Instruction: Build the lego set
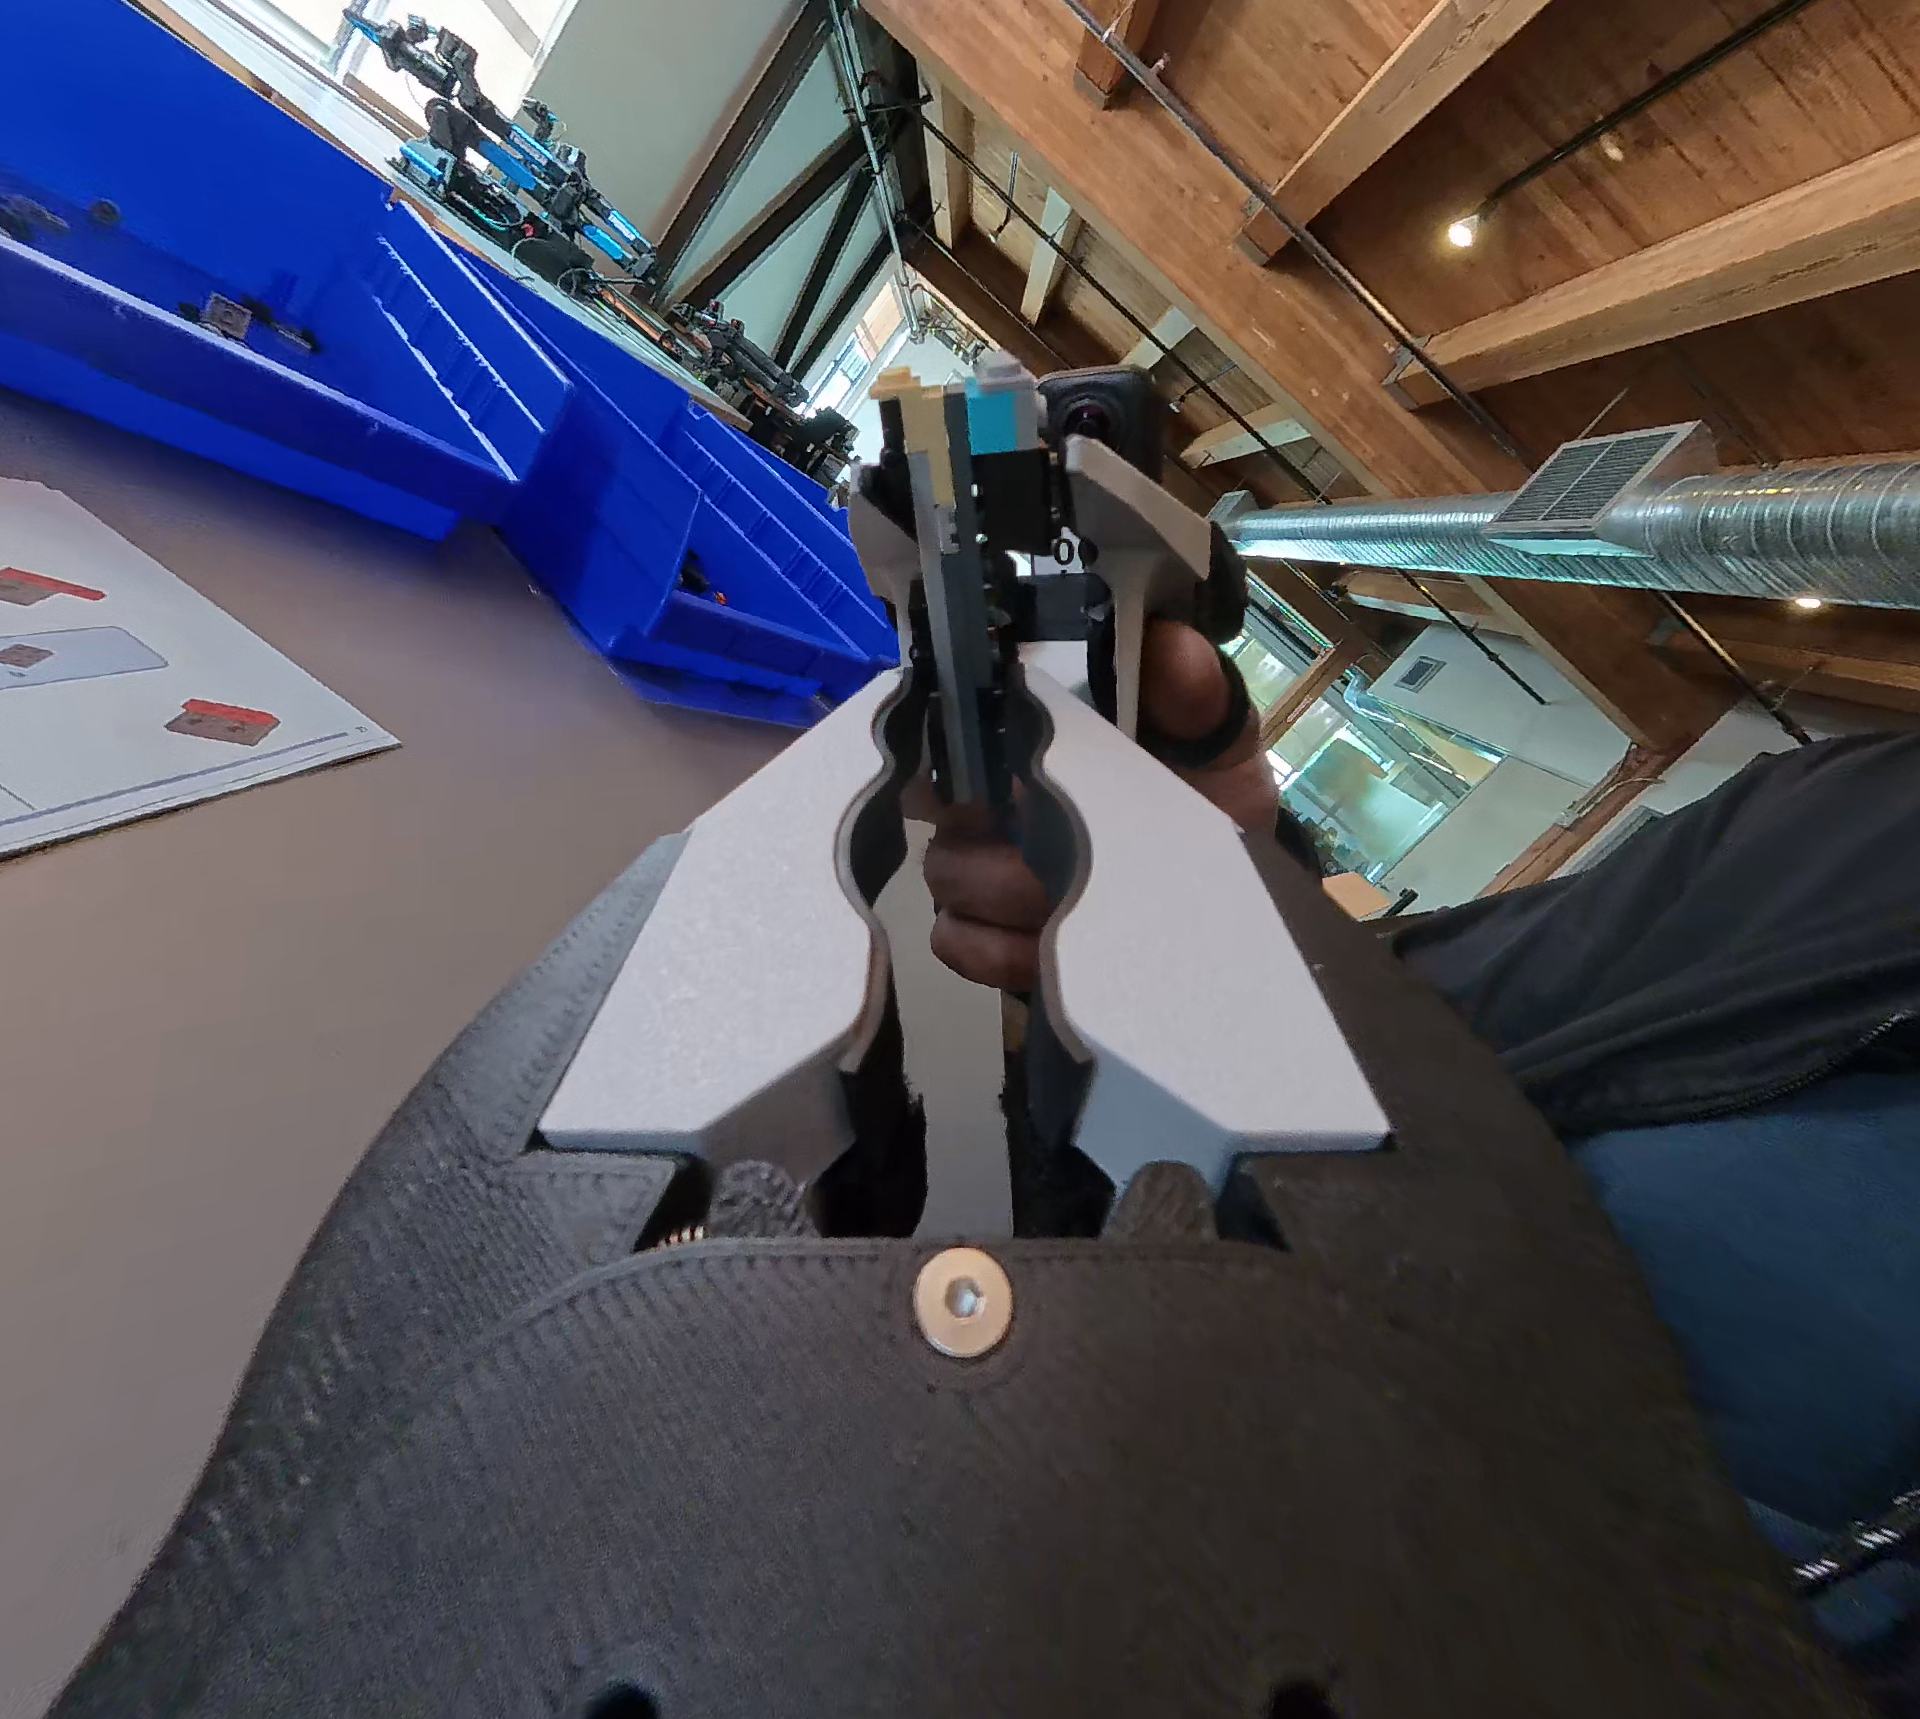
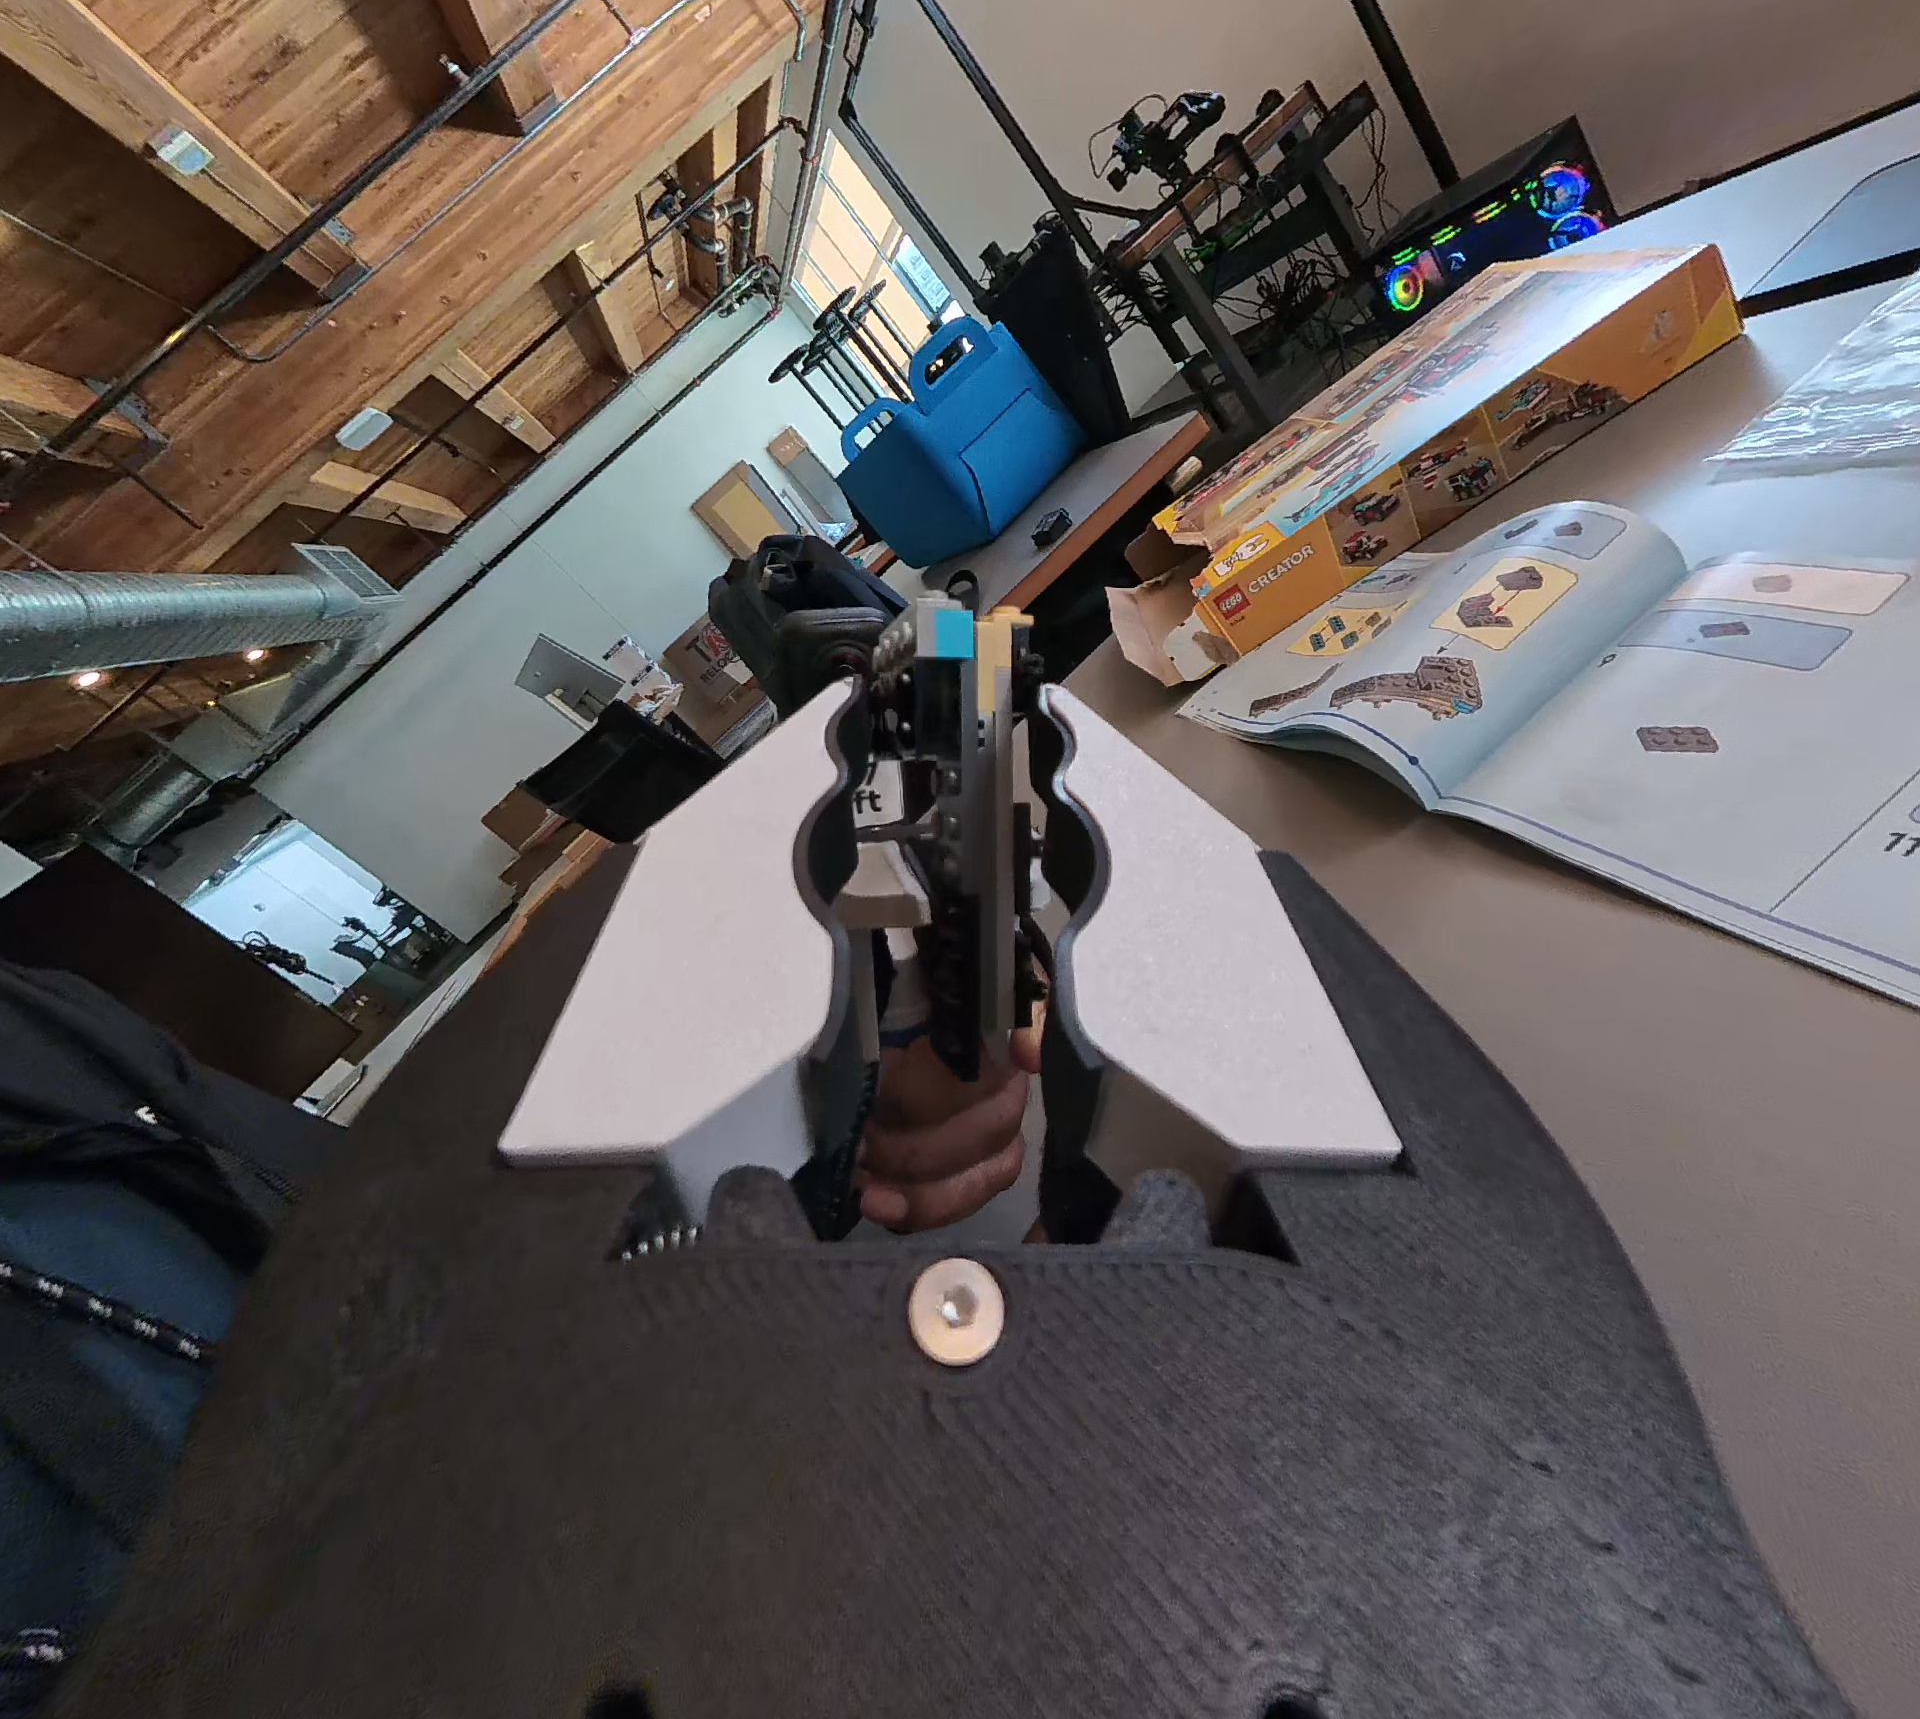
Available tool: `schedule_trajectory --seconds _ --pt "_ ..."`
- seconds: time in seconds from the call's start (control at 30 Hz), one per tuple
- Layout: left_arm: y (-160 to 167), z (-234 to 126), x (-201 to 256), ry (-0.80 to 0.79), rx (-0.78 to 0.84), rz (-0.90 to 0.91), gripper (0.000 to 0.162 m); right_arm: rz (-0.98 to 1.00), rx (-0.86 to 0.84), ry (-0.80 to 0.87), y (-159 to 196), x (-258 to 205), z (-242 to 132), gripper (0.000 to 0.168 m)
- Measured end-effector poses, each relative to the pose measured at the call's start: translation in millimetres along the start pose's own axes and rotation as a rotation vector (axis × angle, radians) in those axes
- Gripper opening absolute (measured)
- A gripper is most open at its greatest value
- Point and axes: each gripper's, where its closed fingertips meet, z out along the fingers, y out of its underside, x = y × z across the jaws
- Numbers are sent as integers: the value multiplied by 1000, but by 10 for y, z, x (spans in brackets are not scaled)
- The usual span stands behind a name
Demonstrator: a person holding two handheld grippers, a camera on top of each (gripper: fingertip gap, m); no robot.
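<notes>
A thin Lego assembly (image 1: 961, 547) of dark grey, tan and light blue parts is held edge-on, above the brown table (image 1: 364, 890). My left gripper (image 1: 961, 708) is shut on its near end. Facing it, the right gripper's white fingers (image 1: 1138, 526) clamp the far end, with its camera just behind. In the right wrist view the same assembly (image 2: 971, 734) sits between the jaws of my right gripper (image 2: 951, 708), which is shut on it. The left gripper's finger (image 2: 883, 900) and the person's hand (image 2: 935, 1139) show behind it.
A blue sorting tray (image 1: 416, 339) with a few small parts lies at the left. An open instruction booklet (image 2: 1558, 703), the yellow set box (image 2: 1455, 422) and a clear plastic bag (image 2: 1829, 391) lie on the table at the right. The person's dark sleeve (image 1: 1662, 921) is close. Tip to tip, the grippers are about 4 centimeters apart.
</notes>
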Motion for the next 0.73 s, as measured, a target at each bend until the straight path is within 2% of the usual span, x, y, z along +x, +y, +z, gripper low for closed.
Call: schedule_trajectory --seconds 0.5,0.73 --pt "-57 -13 20 -48 5 92 15 56 96 -107 -69 -39 -67 26" --pt "-196 -25 192 -38 71 226 16 100 226 -330 -199 -241 -190 26"
